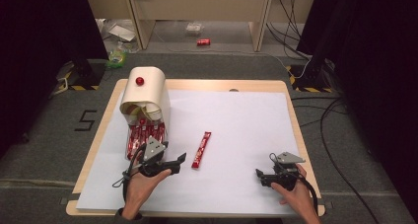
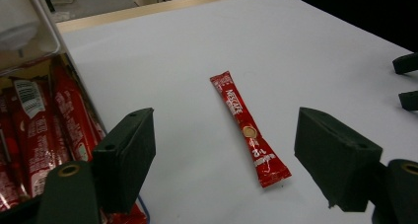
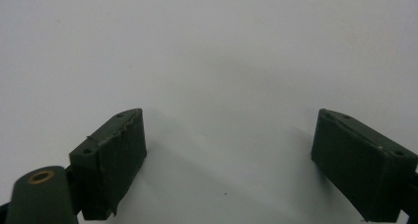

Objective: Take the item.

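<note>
A red stick sachet (image 1: 201, 149) lies flat on the white sheet near the middle of the table; in the left gripper view the sachet (image 2: 249, 129) rests ahead of the jaws. My left gripper (image 1: 179, 162) stands open just left of the sachet, nothing between its jaws (image 2: 224, 162). A cream dispenser box (image 1: 144, 93) with a red knob (image 1: 140, 80) holds several red sachets (image 1: 143, 135) at its open front, right behind my left hand. My right gripper (image 1: 260, 176) hovers open low over bare white sheet near the front right, jaws wide (image 3: 229, 160).
The white sheet (image 1: 246, 120) covers the wooden table (image 1: 291, 100). Beyond the far edge are cables (image 1: 291, 21), table legs and a red can (image 1: 203, 42) on the floor. The right gripper's jaw tips (image 2: 408, 81) show at the right edge of the left gripper view.
</note>
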`<state>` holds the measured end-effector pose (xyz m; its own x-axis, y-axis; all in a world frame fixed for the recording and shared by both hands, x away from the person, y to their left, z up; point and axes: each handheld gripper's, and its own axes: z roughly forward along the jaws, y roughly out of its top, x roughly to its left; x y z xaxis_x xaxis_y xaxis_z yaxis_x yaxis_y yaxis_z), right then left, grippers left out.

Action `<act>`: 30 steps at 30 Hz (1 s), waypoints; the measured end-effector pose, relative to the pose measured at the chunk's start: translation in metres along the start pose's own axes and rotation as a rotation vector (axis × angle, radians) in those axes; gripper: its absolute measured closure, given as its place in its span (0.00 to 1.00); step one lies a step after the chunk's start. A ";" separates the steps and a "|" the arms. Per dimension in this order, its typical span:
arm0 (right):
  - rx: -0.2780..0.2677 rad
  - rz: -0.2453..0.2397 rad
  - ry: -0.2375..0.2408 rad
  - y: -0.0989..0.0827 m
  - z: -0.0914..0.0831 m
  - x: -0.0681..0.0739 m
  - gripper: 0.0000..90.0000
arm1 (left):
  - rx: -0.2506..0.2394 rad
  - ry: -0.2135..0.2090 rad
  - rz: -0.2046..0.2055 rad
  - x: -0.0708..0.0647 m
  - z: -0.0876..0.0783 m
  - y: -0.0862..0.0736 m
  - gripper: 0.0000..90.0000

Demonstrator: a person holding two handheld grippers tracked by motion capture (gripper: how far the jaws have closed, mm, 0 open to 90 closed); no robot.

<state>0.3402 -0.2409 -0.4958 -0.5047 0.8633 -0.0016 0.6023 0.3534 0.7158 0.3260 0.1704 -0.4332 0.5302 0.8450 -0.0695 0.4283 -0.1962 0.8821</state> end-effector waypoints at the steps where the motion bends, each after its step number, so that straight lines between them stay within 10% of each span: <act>1: 0.000 0.000 0.000 0.000 0.000 0.000 0.15 | 0.001 0.002 0.000 0.001 -0.001 0.000 0.26; 30: 0.000 -0.001 0.000 0.000 0.000 0.000 0.15 | -0.045 0.093 -0.048 0.026 -0.037 -0.012 0.24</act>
<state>0.3402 -0.2409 -0.4958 -0.5052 0.8630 -0.0021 0.6020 0.3541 0.7157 0.3073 0.2130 -0.4281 0.4385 0.8960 -0.0702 0.4174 -0.1339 0.8988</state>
